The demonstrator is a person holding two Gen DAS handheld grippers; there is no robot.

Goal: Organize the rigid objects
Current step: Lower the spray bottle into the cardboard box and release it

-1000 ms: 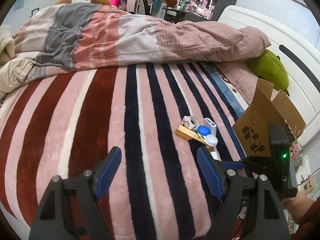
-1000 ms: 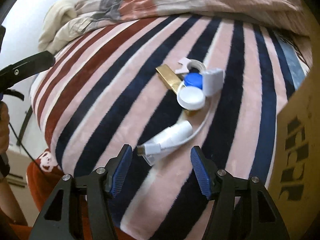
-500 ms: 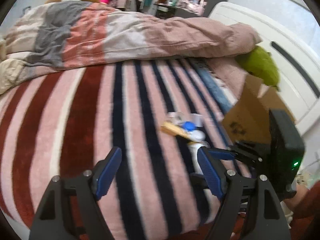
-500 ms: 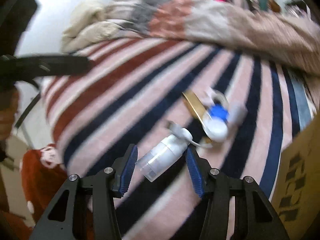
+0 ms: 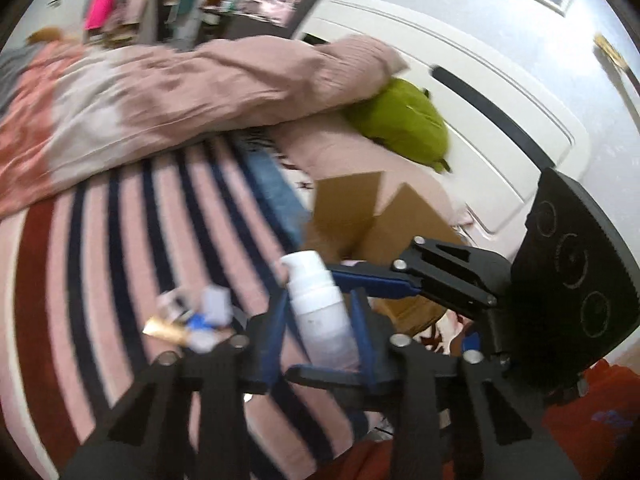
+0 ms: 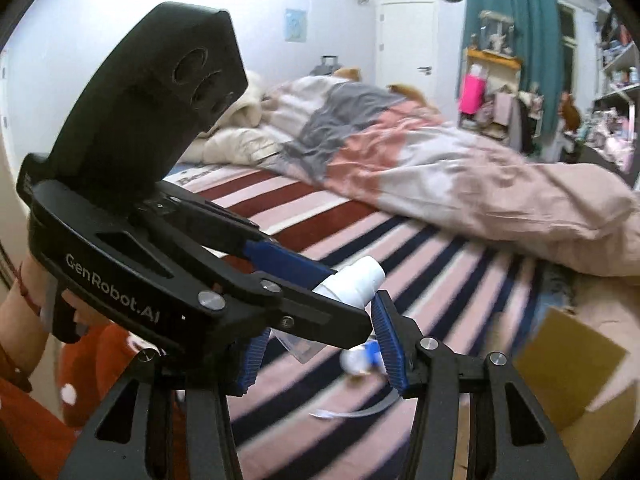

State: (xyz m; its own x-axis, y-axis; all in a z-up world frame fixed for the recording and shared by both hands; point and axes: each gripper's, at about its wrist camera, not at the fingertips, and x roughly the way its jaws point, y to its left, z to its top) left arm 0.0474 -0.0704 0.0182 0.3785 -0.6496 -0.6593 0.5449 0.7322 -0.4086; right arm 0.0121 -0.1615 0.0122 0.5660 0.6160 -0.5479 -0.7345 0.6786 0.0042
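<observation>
A white pump bottle (image 5: 320, 312) is held in the air above the striped bed. My left gripper (image 5: 320, 316) is shut on it, its blue fingers on either side. My right gripper (image 5: 352, 284) crosses it from the right, its blue fingers around the bottle's upper part. In the right wrist view the bottle (image 6: 354, 282) sticks out between my right gripper (image 6: 316, 340) and my left gripper (image 6: 320, 284); whether the right one still grips it is unclear. A small pile (image 5: 192, 320) of a gold bar, a blue cap and white pieces lies on the blanket.
An open cardboard box (image 5: 372, 216) stands on the bed's right side, also in the right wrist view (image 6: 568, 360). A rumpled duvet (image 5: 180, 92) and a green plush (image 5: 400, 124) lie behind. A white cable (image 6: 356, 410) lies on the blanket.
My right gripper lifted the white bottle off the blanket and swung up. My left gripper moved right and closed on the bottle. The cable stayed on the bed.
</observation>
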